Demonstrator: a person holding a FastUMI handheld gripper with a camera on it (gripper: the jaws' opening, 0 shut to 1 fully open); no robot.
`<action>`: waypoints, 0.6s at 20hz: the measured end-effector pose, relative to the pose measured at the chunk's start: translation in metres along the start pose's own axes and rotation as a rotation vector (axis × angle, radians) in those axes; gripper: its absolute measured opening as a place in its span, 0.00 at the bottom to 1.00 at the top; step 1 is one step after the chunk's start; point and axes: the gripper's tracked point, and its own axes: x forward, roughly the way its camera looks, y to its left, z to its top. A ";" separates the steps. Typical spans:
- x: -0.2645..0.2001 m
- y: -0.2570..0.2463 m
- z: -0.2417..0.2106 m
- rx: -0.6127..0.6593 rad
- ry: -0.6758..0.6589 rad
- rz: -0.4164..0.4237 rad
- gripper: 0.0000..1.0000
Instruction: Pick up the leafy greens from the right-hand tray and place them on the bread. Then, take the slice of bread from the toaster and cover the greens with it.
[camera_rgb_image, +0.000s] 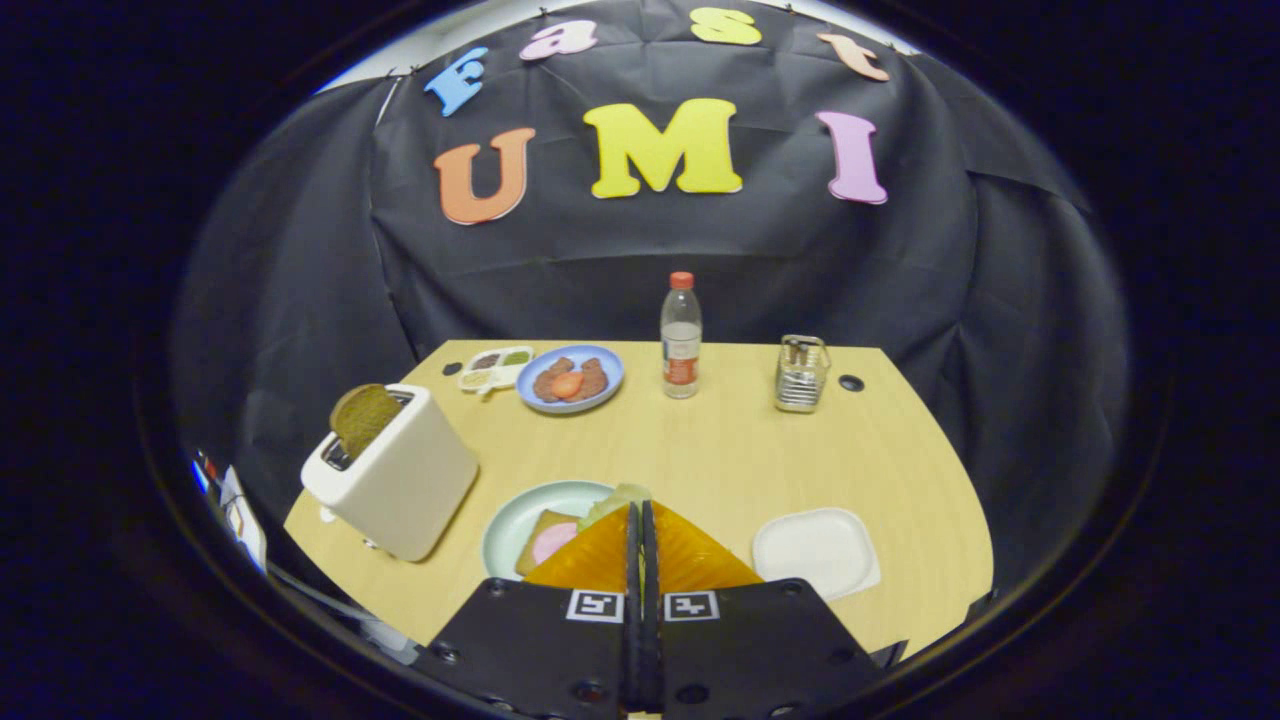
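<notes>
**Greens pinched at the fingertips, above the plate**

Right now the gripper (640, 515) has its two orange fingers (600, 555) drawn almost together, with the pale leafy greens (620, 498) caught at their tips. Just under and to the left of the tips lies a pale green plate (520, 515) holding a slice of bread (545, 535) with a pink round on it. To the right of the fingers sits the white tray (815, 550). Left of the plate stands the white toaster (395, 480), a brown bread slice (362, 418) sticking up from its slot. Farther across the wooden table (720, 450) are a blue plate of food (570, 380), a small sauce dish (492, 368), a water bottle (681, 335) and a wire holder (801, 373).
</notes>
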 end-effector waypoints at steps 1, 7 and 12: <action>0.001 0.016 0.001 -0.007 -0.001 0.014 0.00; 0.040 0.083 -0.008 0.001 0.064 0.069 0.00; 0.105 0.085 -0.030 -0.008 0.177 0.037 0.00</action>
